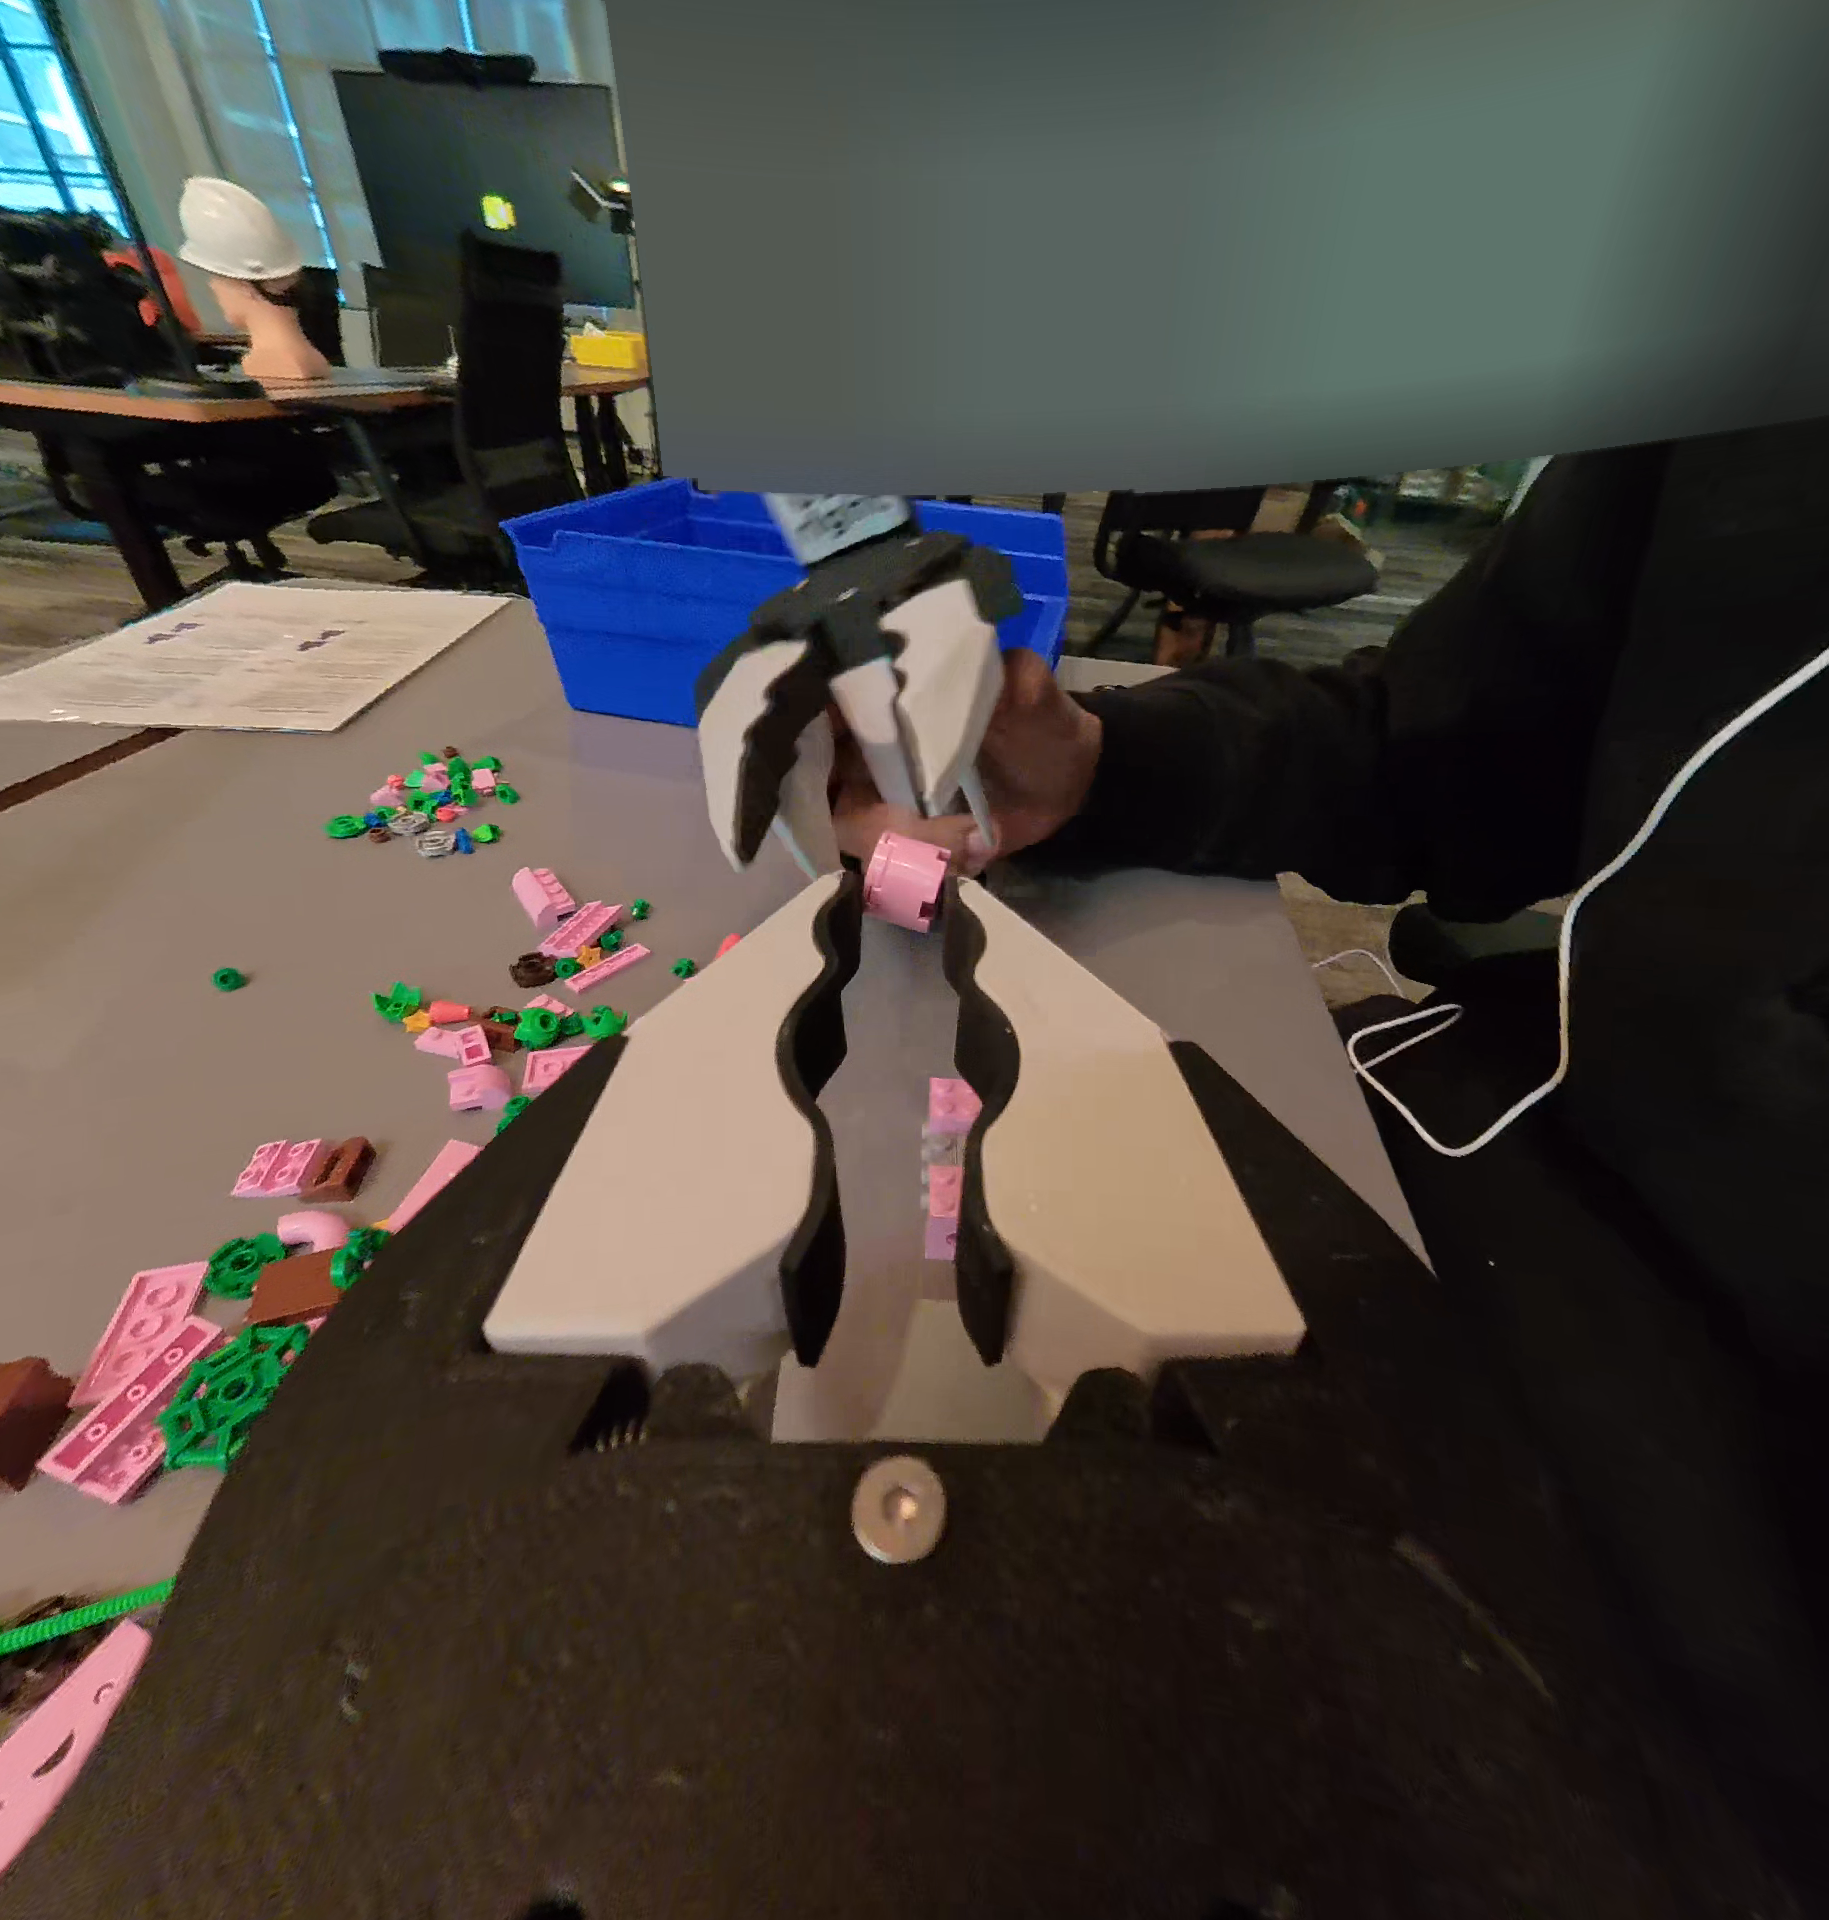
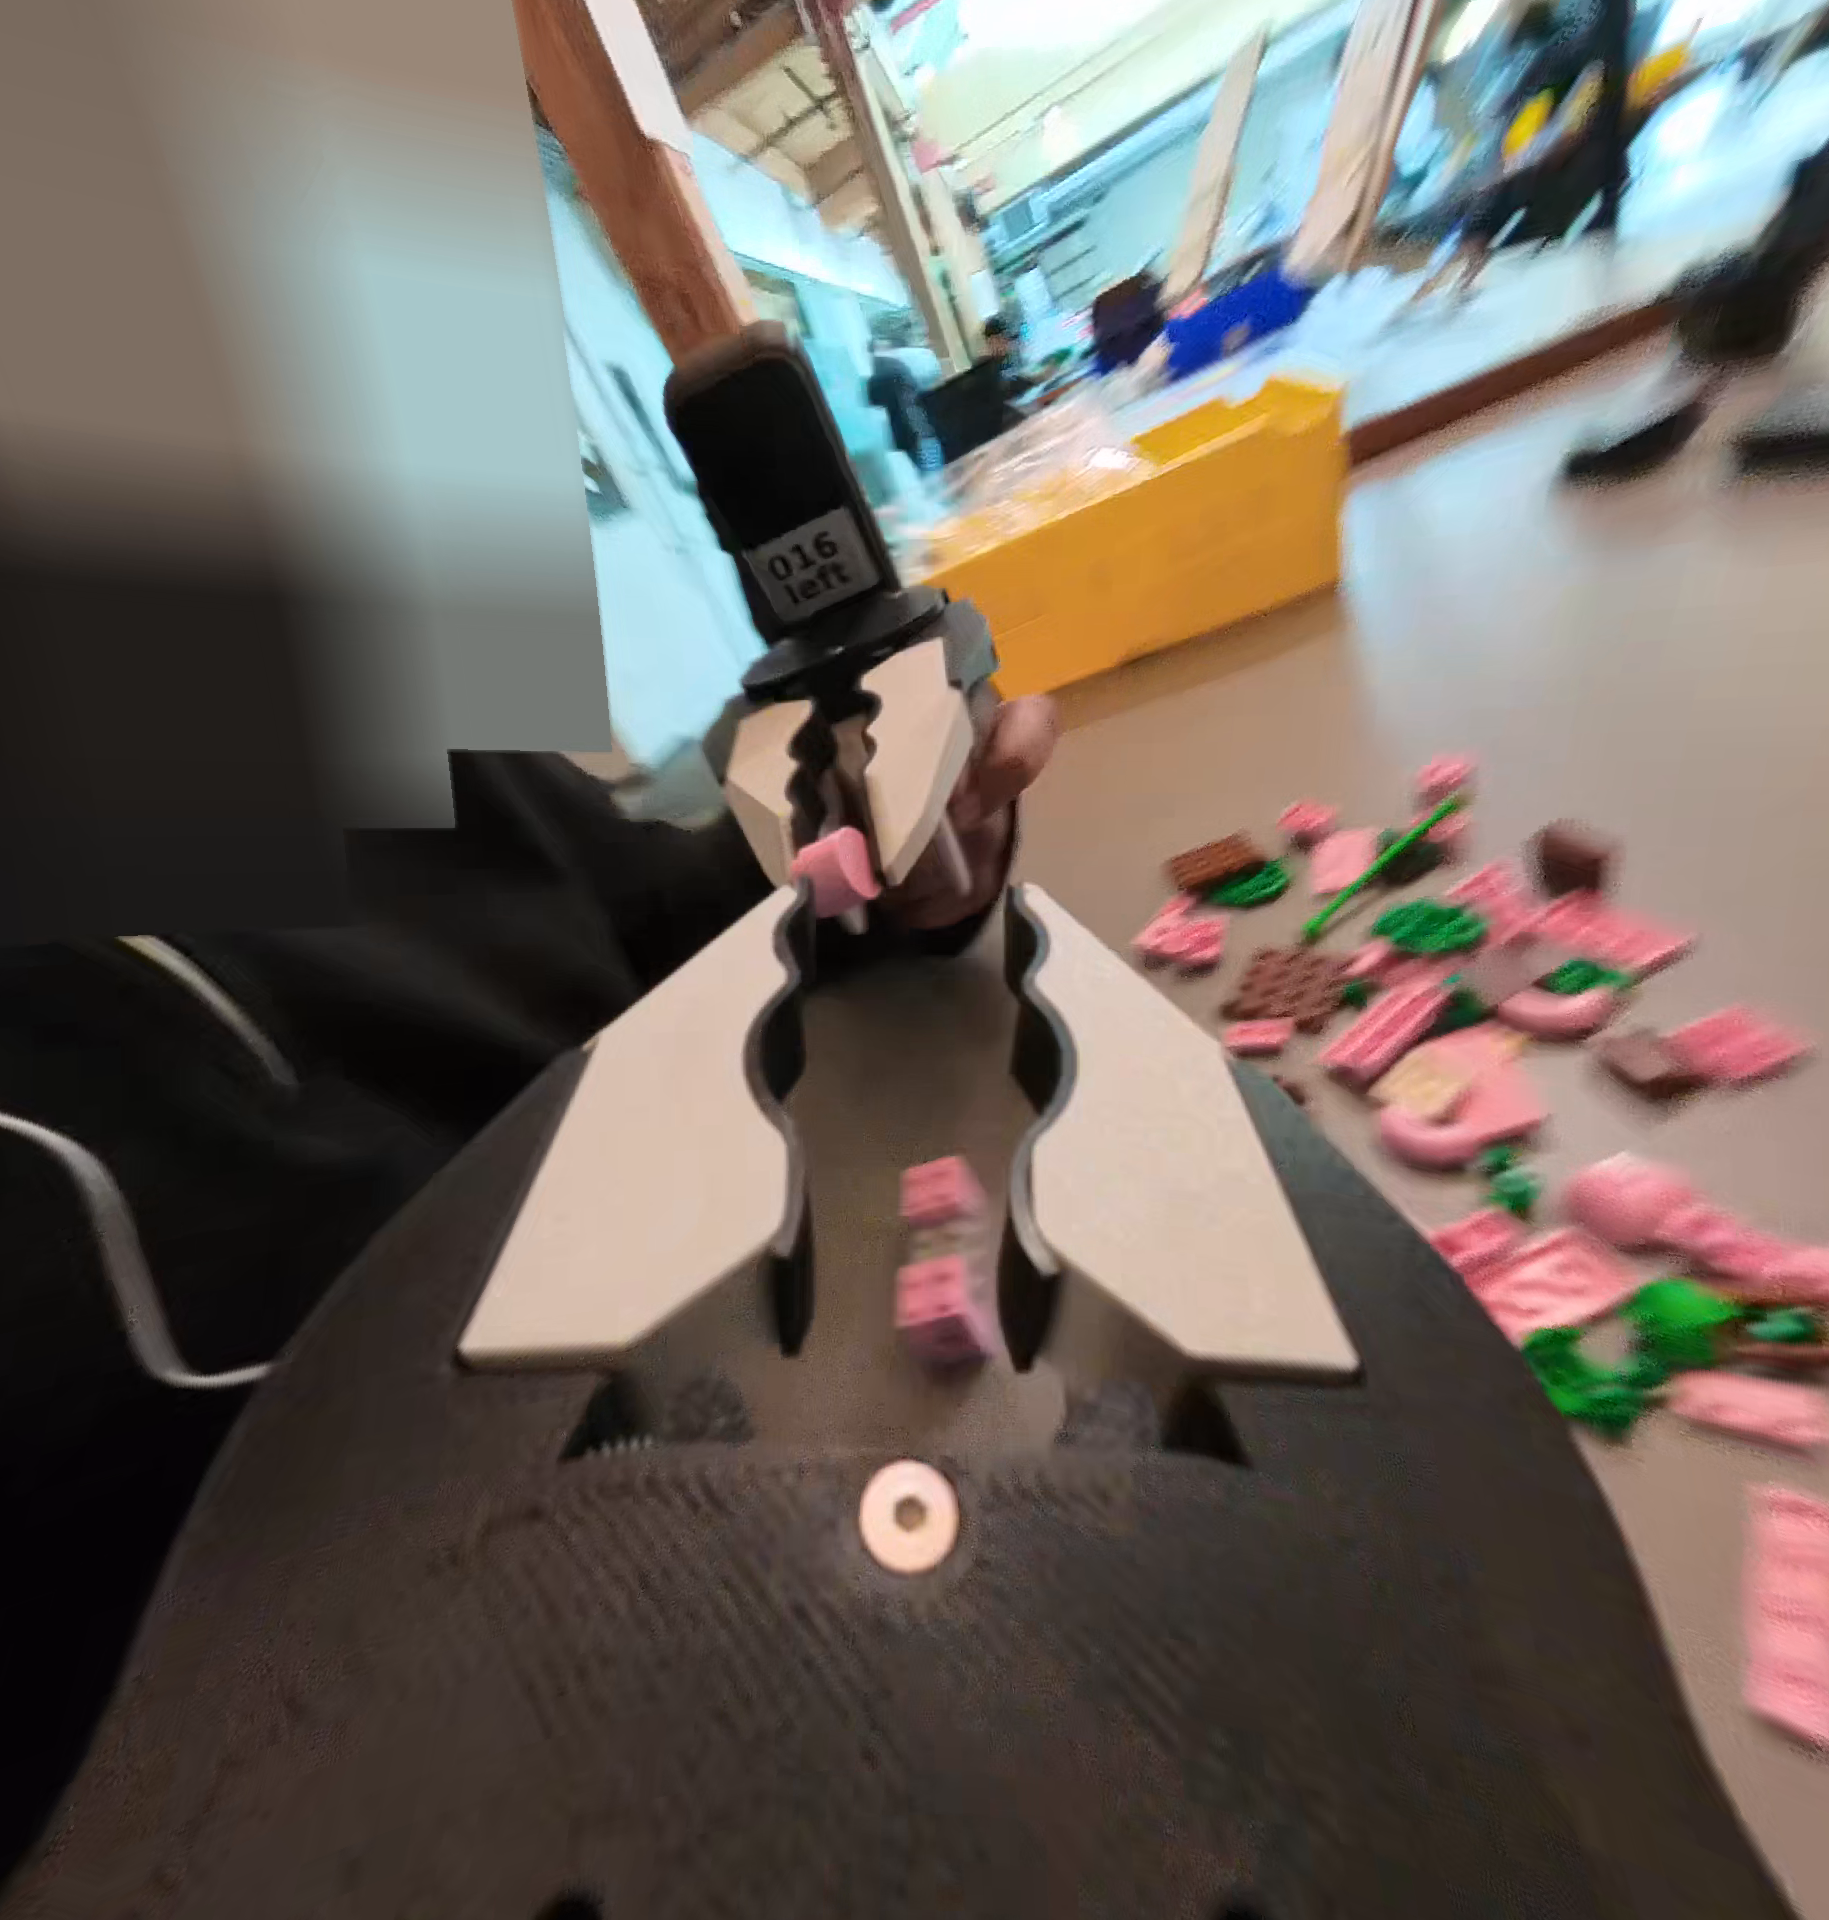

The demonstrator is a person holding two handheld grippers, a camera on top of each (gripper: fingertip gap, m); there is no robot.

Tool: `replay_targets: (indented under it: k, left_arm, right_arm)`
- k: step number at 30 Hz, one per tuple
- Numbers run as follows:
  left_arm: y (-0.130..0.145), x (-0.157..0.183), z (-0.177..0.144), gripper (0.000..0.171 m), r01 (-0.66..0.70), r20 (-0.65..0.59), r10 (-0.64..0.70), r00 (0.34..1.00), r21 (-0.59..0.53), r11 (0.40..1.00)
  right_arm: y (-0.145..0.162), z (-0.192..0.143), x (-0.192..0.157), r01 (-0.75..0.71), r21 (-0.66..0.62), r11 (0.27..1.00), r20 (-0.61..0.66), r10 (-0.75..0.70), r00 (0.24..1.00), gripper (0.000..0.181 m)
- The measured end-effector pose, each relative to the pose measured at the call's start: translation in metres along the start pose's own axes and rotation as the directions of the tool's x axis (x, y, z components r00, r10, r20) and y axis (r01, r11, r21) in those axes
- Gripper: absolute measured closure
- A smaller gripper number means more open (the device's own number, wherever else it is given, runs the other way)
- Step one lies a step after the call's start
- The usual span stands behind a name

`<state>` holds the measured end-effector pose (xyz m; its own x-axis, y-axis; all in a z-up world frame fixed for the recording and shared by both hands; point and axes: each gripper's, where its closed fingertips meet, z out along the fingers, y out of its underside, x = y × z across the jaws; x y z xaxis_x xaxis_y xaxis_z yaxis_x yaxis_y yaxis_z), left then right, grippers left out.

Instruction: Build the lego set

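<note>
My left gripper is shut on a pink round brick and holds it above the grey table. The brick also shows in the right wrist view, clamped in the left gripper. My right gripper is open and empty, facing the left one tip to tip; its left fingertip is close to the brick. In the left wrist view the right gripper points down just behind the brick. A small pink stack with a clear middle piece stands on the table below both grippers.
Loose pink, green and brown pieces lie scattered on the table. A blue bin and a printed sheet lie at the far side. A yellow bin stands farther off. A white cable hangs by a dark sleeve. My two grippers' fingertips are within a few centimetres of each other.
</note>
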<state>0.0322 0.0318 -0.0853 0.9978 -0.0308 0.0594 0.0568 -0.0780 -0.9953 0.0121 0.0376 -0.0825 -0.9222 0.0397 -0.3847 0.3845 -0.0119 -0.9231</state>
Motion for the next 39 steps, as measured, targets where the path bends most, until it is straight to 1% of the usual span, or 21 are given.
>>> replay_targets:
  k: [2, 3, 4, 6, 11, 18, 19, 28, 34, 36, 39]
  left_arm:
    - [0.000, -0.001, 0.000, 0.159, 0.004, 0.004, -0.004, 1.000, 0.000, 1.000]
    - [0.000, -0.001, 0.000, 0.159, 0.003, 0.008, -0.003, 1.000, -0.002, 1.000]
    - [0.001, -0.002, 0.001, 0.159, 0.001, 0.013, -0.001, 1.000, -0.006, 1.000]
    - [0.003, -0.002, 0.002, 0.159, -0.003, 0.016, 0.004, 1.000, -0.016, 1.000]
    - [0.004, -0.001, 0.003, 0.159, -0.012, 0.018, 0.012, 1.000, -0.027, 1.000]
    - [0.004, 0.000, 0.003, 0.160, -0.006, 0.005, 0.006, 1.000, -0.027, 1.000]
    - [0.004, 0.001, 0.003, 0.160, 0.000, -0.001, 0.000, 1.000, -0.025, 1.000]
    - [0.003, 0.004, 0.005, 0.161, -0.011, 0.001, 0.011, 1.000, -0.028, 1.000]
    - [0.006, 0.005, 0.005, 0.161, -0.019, 0.000, 0.019, 1.000, -0.049, 0.999]
    - [0.003, 0.004, 0.005, 0.160, -0.016, 0.007, 0.016, 1.000, -0.034, 0.999]
    - [-0.003, 0.004, 0.003, 0.160, -0.020, 0.005, 0.019, 1.000, 0.011, 1.000]
  right_arm:
    - [-0.004, 0.001, -0.003, 0.224, -0.019, 0.975, -0.104, -0.224, 0.969, 0.145]
    - [-0.005, 0.004, -0.006, 0.300, -0.032, 0.953, -0.134, -0.302, 0.944, 0.145]
    - [-0.004, 0.007, -0.010, 0.349, -0.046, 0.936, -0.146, -0.352, 0.924, 0.147]
    - [-0.003, 0.013, -0.016, 0.390, -0.062, 0.919, -0.143, -0.395, 0.908, 0.150]
    - [0.005, 0.016, -0.018, 0.416, -0.107, 0.903, -0.134, -0.428, 0.894, 0.166]
    - [0.005, 0.017, -0.019, 0.452, -0.123, 0.883, -0.143, -0.467, 0.873, 0.167]
    - [0.005, 0.017, -0.019, 0.452, -0.120, 0.884, -0.147, -0.466, 0.873, 0.170]
    - [0.005, 0.016, -0.021, 0.415, -0.127, 0.901, -0.134, -0.430, 0.893, 0.170]
    - [0.007, 0.016, -0.021, 0.393, -0.153, 0.907, -0.123, -0.412, 0.903, 0.170]
    - [0.005, 0.017, -0.021, 0.389, -0.140, 0.910, -0.127, -0.406, 0.905, 0.170]
    - [-0.001, 0.017, -0.023, 0.383, -0.077, 0.920, -0.123, -0.390, 0.913, 0.170]
